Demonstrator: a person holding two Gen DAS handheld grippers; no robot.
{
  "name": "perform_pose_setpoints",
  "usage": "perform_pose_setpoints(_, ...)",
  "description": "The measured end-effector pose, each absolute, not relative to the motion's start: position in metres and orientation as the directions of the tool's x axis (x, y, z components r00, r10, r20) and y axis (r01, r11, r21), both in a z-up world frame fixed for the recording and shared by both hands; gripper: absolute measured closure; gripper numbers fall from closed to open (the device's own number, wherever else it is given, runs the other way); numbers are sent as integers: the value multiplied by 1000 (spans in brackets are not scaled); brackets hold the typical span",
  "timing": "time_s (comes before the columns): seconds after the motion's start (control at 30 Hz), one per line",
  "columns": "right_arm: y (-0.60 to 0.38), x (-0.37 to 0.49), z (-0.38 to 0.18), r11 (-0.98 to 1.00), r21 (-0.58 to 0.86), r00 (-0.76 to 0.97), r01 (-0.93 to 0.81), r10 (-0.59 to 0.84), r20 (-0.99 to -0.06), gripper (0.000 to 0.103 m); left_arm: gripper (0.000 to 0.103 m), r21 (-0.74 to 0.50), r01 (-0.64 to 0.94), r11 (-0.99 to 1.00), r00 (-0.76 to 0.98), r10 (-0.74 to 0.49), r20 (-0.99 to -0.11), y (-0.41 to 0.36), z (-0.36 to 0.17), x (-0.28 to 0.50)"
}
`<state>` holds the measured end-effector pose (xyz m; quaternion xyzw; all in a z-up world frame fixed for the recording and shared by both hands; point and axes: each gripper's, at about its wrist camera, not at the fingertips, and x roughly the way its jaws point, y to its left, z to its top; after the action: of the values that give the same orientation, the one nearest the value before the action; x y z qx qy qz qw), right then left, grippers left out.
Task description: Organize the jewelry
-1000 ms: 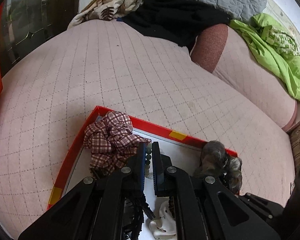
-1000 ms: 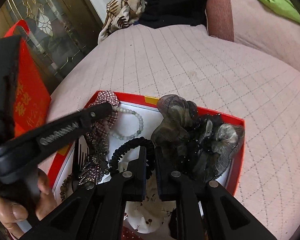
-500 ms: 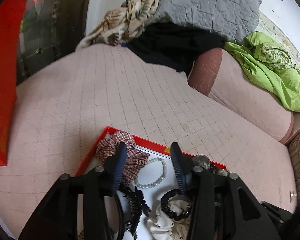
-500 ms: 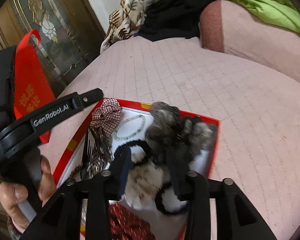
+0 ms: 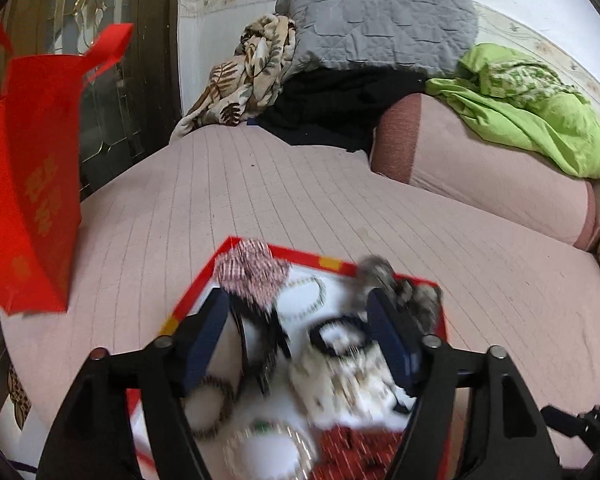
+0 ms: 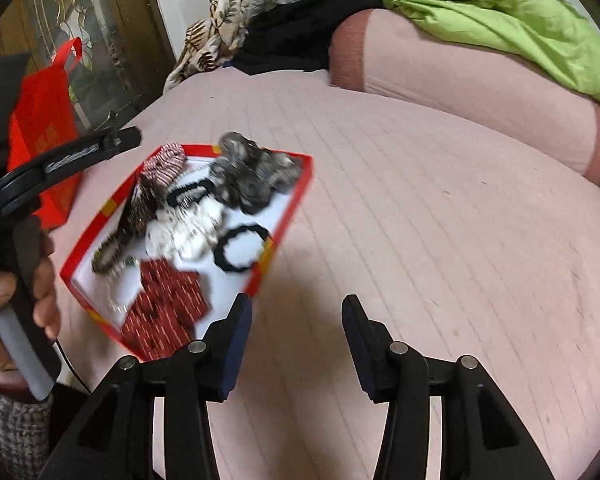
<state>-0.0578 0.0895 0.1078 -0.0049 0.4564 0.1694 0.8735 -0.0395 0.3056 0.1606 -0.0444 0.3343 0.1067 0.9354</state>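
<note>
Ahead of the grippers stretches a pink quilted bed cover (image 5: 300, 184). Beyond it, a grey pillow (image 5: 380, 20) leans on the white wall (image 5: 204, 40), with a leaf-print cloth (image 5: 252, 68) and a green blanket (image 5: 532, 120). Far left stands a dark glazed door (image 5: 112, 64).

Wide clear bedspread right of the tray; clutter along the left and far edges.

Pink quilted bedspread (image 6: 440, 208) lies bare right of and beyond the red tray (image 6: 290, 216), so passage there is open. The tray is packed with hair ties and bracelets, blurred, with little bare floor inside. Red gift bag (image 5: 32, 184) stands upright on the left, well apart from the tray. Far edge blocked by a bolster (image 5: 480, 172), green cloth (image 5: 532, 120), grey pillow (image 5: 380, 20) and black garment (image 5: 340, 108). In the right wrist view, the left gripper (image 6: 116, 144) and its hand (image 6: 16, 300) crowd the tray's left side.
</note>
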Motion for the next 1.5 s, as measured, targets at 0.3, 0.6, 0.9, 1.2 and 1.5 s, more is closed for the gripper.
perform_pose_setpoints(0.3, 54, -94, 108, 954, 166, 541, -250, 280, -793, 45, 29, 5, -189, 982, 721, 142, -679, 255, 156, -105)
perform_pose_setpoints(0.6, 33, -116, 116, 962, 166, 576, -216, 263, -774, 42, 28, 25, -143, 989, 721, 122, -682, 216, 174, -134)
perform_pose_setpoints(0.9, 9, -127, 124, 970, 179, 616, -167, 244, -749, 41, 28, 49, -113, 992, 733, 117, -671, 183, 188, -149)
perform_pose_setpoints(1.2, -4, -135, 130, 975, 173, 641, -141, 223, -735, 39, 27, 82, -86, 993, 727, 119, -677, 160, 186, -155)
perform_pose_setpoints(1.5, -8, -139, 133, 980, 161, 652, -120, 200, -731, 36, 27, 81, -72, 994, 722, 108, -683, 155, 185, -159)
